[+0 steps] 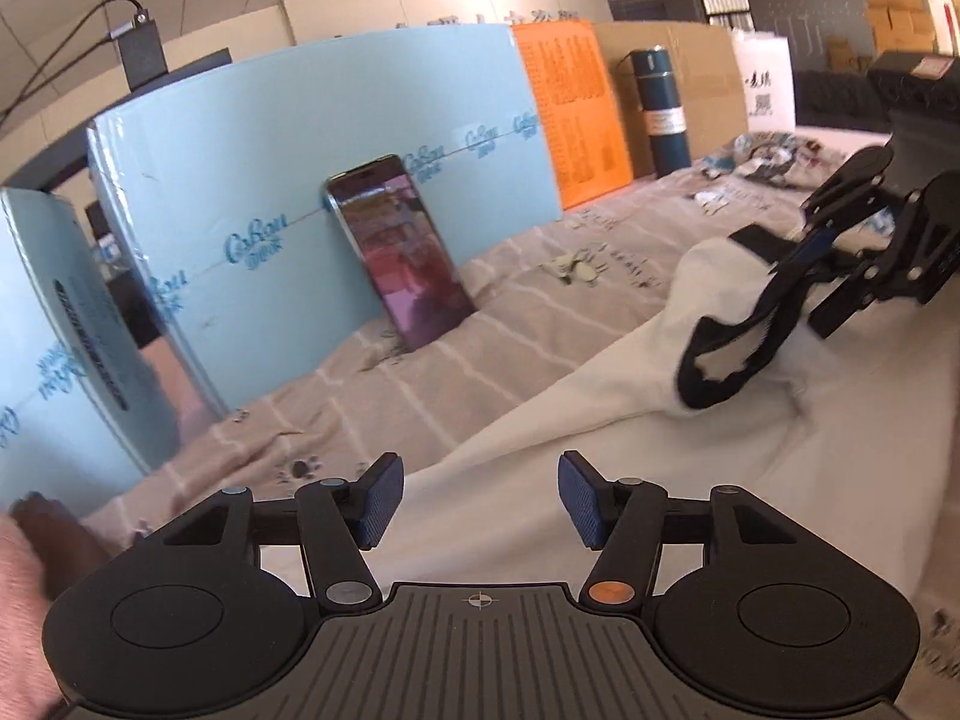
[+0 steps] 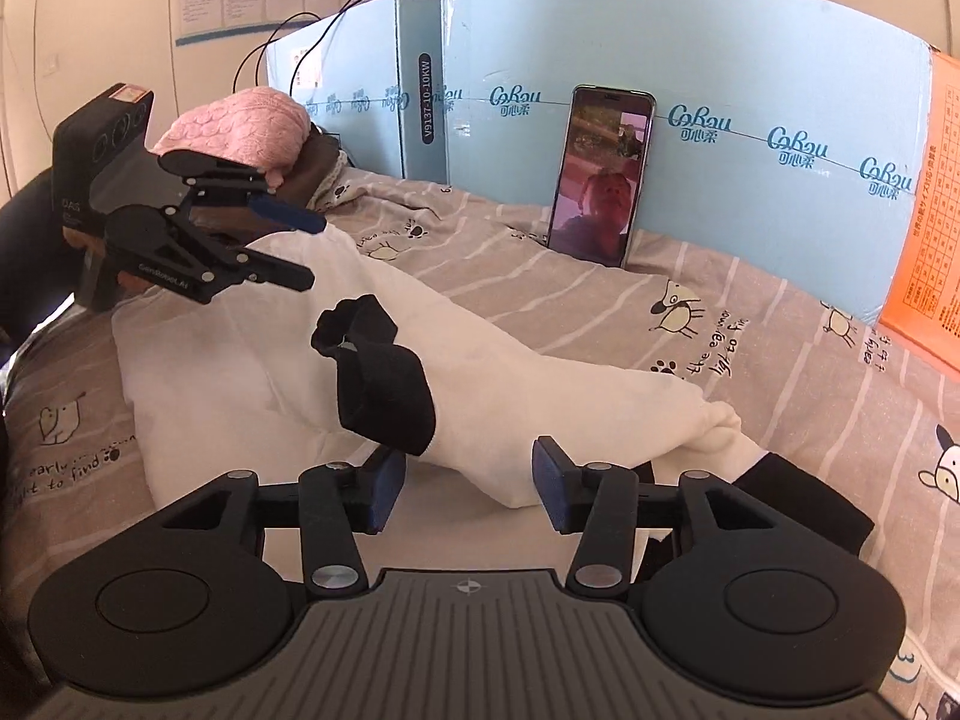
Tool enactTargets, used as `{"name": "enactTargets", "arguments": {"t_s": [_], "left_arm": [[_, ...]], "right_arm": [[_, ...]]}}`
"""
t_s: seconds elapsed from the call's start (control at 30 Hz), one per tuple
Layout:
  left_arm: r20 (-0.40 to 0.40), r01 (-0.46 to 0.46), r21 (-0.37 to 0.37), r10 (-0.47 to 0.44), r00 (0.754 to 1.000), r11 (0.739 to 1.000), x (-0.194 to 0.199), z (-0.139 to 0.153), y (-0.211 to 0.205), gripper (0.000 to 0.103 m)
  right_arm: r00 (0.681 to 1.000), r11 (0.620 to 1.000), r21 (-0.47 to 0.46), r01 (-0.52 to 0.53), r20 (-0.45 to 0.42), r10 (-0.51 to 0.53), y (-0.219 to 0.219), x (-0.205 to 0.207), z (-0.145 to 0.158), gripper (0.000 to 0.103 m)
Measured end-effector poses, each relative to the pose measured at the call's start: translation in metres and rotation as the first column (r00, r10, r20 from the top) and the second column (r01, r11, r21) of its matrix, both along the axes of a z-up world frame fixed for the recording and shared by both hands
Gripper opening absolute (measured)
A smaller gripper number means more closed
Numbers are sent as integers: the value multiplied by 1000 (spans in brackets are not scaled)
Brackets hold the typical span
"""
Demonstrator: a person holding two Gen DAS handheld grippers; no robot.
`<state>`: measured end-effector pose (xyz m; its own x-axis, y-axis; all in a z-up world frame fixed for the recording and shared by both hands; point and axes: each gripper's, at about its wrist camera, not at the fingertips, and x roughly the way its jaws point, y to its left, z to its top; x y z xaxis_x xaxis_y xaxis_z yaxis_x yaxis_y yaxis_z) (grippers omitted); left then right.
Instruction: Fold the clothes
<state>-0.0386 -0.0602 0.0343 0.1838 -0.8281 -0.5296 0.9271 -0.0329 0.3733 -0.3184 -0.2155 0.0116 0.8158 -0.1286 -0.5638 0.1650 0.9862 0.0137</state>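
In the left wrist view, the left gripper (image 1: pixel 477 501) is seen with jaws spread and nothing pinched. The white garment (image 1: pixel 540 450) lies below and ahead of the pads on the bedsheet (image 1: pixel 420 354), probably laid down so a fold can settle. Its black cuff (image 1: pixel 729 354) lies crumpled further ahead to the right.

In the right wrist view, the right gripper (image 2: pixel 468 483) is likewise held with jaws spread, empty. The garment is draped just beyond the pads, untouched.
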Motion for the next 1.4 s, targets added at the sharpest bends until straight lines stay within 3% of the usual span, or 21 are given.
{"name": "enactTargets", "arguments": {"t_s": [0.13,0.27,0.33,0.37,0.4,0.43,0.57,0.67,0.8,0.87,0.93,1.07,1.13,1.2,1.3,1.37,1.4], "left_arm": [[95,-38,65,32,995,997,31,0,-14,59],[117,27,153,-45,992,988,51,-13,-36,59],[88,60,182,-77,993,981,58,-19,-42,57],[39,77,195,-86,996,978,63,-18,-45,46],[-24,101,211,-98,995,972,67,-16,-46,17],[-36,117,222,-111,993,968,66,-16,-45,6],[3,129,200,-132,991,971,55,-13,-34,4],[85,119,138,-132,988,983,39,0,-18,4],[189,118,109,-137,972,987,11,2,3,4],[202,114,112,-135,970,987,1,-3,12,4],[190,105,134,-130,973,985,-3,-11,16,5],[95,80,160,-96,991,984,5,-19,19,17],[-5,58,123,-57,998,991,14,-13,22,34],[-104,23,87,-13,995,996,25,-7,24,59],[-243,-87,30,92,966,996,46,-3,27,64],[-259,-159,52,167,951,986,55,-8,25,65],[-231,-192,75,205,951,978,55,-12,23,65]], "right_arm": [[999,999,-27,-30,-13,30,1,13,1,50],[998,998,-17,-58,-39,58,-3,27,-1,49],[997,998,7,-64,-46,64,-7,29,-4,49],[997,997,23,-67,-43,68,-9,29,-4,44],[997,997,38,-72,-36,74,-11,28,-5,35],[996,996,51,-79,-24,81,-11,27,-4,31],[997,995,60,-77,18,76,-12,19,0,16],[997,998,35,-56,55,54,-11,9,10,14],[996,1000,-4,-14,87,15,-11,-5,22,12],[996,1000,6,-1,87,1,-12,-10,21,11],[997,1000,19,5,82,-7,-13,-14,19,11],[998,999,47,7,66,-10,-11,-17,13,11],[998,998,55,11,56,-14,-8,-19,10,11],[999,998,54,18,47,-21,-6,-19,8,12],[998,998,60,27,52,-30,-6,-22,8,12],[998,998,58,30,57,-33,-6,-23,9,12],[998,998,58,33,59,-36,-6,-24,9,12]]}}
